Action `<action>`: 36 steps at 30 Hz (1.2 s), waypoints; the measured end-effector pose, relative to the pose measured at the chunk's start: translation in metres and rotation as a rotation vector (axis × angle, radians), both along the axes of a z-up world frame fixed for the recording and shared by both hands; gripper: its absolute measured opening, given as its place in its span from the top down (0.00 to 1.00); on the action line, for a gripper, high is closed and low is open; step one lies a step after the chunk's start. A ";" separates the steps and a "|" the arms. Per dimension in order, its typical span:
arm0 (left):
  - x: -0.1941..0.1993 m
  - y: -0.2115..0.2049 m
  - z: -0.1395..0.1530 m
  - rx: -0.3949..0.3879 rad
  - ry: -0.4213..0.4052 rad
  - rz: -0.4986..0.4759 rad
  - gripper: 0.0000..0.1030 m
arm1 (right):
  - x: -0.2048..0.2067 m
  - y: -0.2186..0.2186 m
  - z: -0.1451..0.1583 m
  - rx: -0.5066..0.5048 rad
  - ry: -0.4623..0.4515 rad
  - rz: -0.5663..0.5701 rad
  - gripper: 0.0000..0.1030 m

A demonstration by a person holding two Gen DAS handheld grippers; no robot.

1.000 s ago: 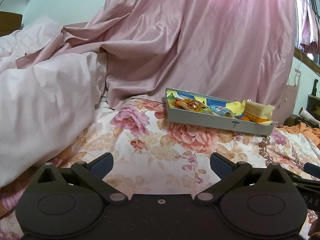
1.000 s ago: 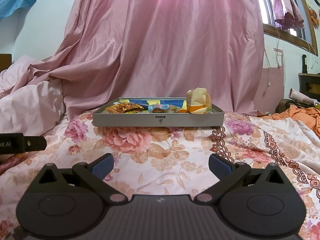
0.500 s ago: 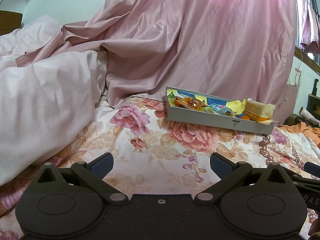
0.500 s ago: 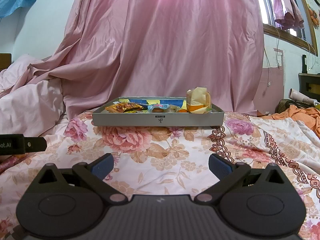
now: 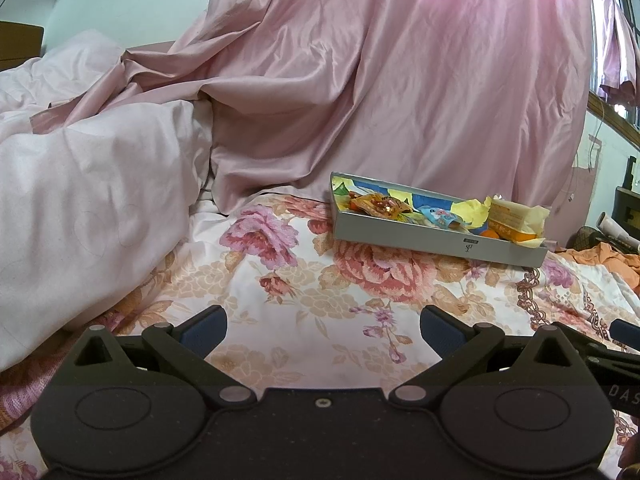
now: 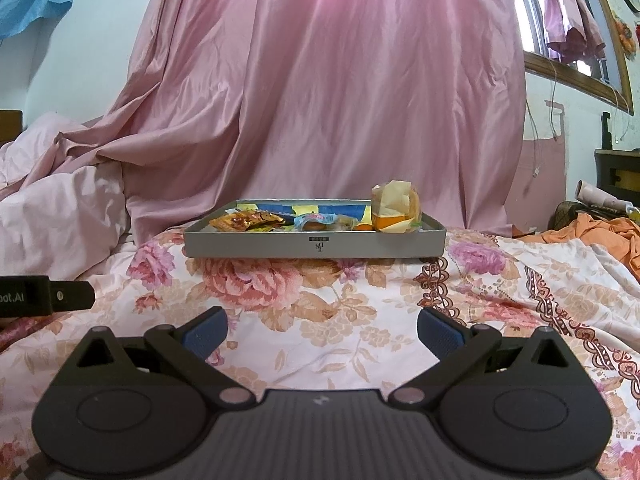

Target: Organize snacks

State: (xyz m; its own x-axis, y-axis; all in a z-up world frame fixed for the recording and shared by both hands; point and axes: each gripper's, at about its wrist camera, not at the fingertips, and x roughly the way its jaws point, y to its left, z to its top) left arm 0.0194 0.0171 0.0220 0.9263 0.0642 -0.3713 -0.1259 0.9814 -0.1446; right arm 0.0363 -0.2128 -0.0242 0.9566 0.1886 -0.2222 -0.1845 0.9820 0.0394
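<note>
A pink curtain [image 6: 340,92] hangs behind everything and closes off the far side, its folds spilling down onto the bed. The bed is covered by a floral sheet [image 6: 328,320], which fills the lower half of both views and lies bare between the grippers and the tray. To the left a pale duvet [image 5: 80,200] is heaped up, its slope forming a soft wall along that edge of the sheet. To the right, orange cloth [image 6: 600,232] lies crumpled at the sheet's far right edge, well apart from the tray.

The grey tray [image 6: 256,246] sits on the sheet just in front of the curtain. In the right wrist view its long front wall faces the camera squarely; in the left wrist view it runs obliquely, off to the right, with its near left corner closest. Snacks lie inside it: an orange-brown packet [image 6: 244,222] at the left, a blue wrapper [image 6: 316,222] near the middle, and a tall orange and cream pack [image 6: 394,208] standing at the right end, rising above the rim.

The left gripper [image 5: 323,326] hovers low over the sheet, fingers spread wide with nothing between them. The right gripper [image 6: 322,328] is the same: wide apart, holding nothing, aimed at the tray's front wall. Each gripper's edge shows in the other's view, so they are side by side.
</note>
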 end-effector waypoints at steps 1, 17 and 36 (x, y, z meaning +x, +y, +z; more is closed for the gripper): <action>0.000 0.000 0.000 0.000 0.000 0.000 0.01 | 0.000 0.000 0.000 0.000 0.000 0.000 0.00; 0.000 0.000 0.000 0.000 -0.001 0.000 0.01 | 0.000 0.000 0.000 -0.001 0.002 0.001 0.00; 0.005 -0.007 0.001 0.060 0.078 0.064 0.01 | 0.001 0.000 0.000 -0.006 0.005 0.001 0.00</action>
